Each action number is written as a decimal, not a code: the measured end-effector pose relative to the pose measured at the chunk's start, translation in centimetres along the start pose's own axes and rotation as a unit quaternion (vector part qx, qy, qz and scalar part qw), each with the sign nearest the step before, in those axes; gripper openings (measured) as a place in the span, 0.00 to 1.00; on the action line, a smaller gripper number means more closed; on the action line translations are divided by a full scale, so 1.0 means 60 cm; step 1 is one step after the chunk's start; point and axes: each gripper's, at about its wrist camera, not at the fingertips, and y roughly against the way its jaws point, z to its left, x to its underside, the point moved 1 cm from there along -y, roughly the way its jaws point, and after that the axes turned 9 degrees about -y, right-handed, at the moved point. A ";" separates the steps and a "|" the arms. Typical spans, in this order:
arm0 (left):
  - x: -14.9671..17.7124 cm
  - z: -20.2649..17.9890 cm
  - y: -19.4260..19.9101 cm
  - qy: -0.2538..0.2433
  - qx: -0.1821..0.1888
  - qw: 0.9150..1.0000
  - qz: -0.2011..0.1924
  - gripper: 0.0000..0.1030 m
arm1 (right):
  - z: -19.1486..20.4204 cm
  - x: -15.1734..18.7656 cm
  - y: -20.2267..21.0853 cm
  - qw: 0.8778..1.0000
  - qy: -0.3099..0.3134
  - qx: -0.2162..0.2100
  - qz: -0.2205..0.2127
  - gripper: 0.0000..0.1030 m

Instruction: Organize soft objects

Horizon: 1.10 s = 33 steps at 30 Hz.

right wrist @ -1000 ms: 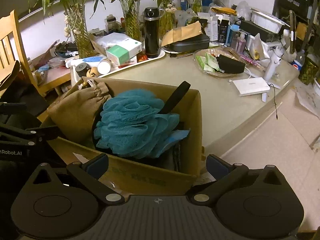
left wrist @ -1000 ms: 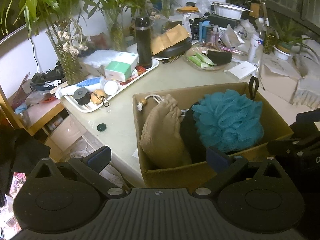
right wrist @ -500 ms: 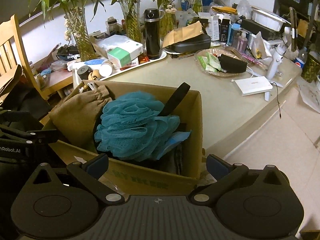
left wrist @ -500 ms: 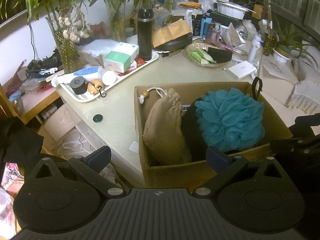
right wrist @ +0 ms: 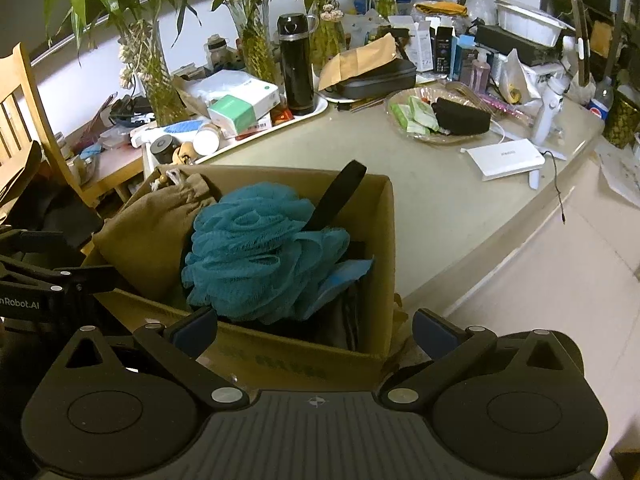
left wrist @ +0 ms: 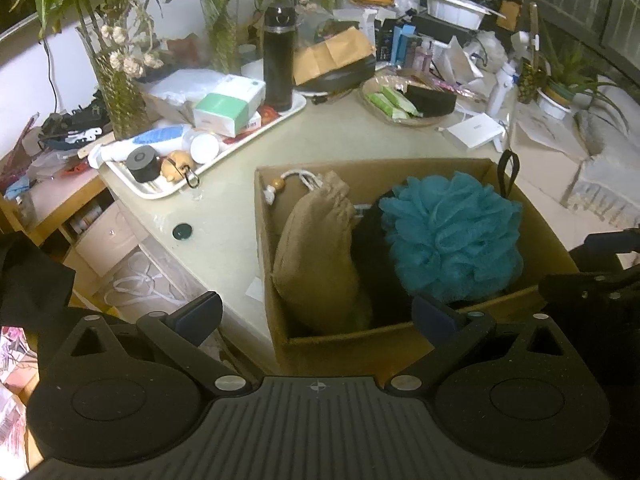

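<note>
The open brown cardboard box (left wrist: 400, 336) stands on the pale greenish surface (left wrist: 340, 136), near its front edge, and serves here as the landmark. Inside the box, at its left end, a tan cloth drawstring bag (left wrist: 320, 252) leans upright; its white cord with a wooden bead (left wrist: 278, 186) rests at the far left corner of the box. Beside the bag, toward the right end, a teal mesh bath sponge (left wrist: 452, 236) lies on top of something dark — what this dark thing is, I cannot tell. A black strap (right wrist: 338, 196) rises out of the box behind the sponge and leans on the far wall.

The left tool (left wrist: 316, 312) hangs in front of the near wall of the box, its two fingers spread wide and holding nothing. The right tool (right wrist: 314, 330) is in front of the right end of the box, also wide open and empty.

Behind the box, to the left, a white oblong tray (left wrist: 248, 146) carries a tall black flask (left wrist: 278, 58) and a green-and-white carton (left wrist: 228, 108). Behind the box to the right lies a flat white rectangular device (left wrist: 474, 131) — well apart from the box.
</note>
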 end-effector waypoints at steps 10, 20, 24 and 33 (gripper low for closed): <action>0.020 -0.017 -0.023 -0.009 0.012 0.998 0.058 1.00 | -0.002 0.028 -0.022 0.999 -0.004 -0.010 0.052 1.00; 0.030 -0.029 -0.033 0.002 0.018 0.995 0.100 1.00 | 0.011 0.047 -0.047 0.996 0.004 0.008 0.084 1.00; 0.029 -0.027 -0.036 0.004 0.006 0.994 0.111 1.00 | 0.015 0.050 -0.050 0.996 0.005 0.015 0.091 1.00; 0.028 -0.030 -0.030 0.000 -0.009 0.993 0.118 1.00 | 0.014 0.048 -0.040 0.996 0.003 0.031 0.083 1.00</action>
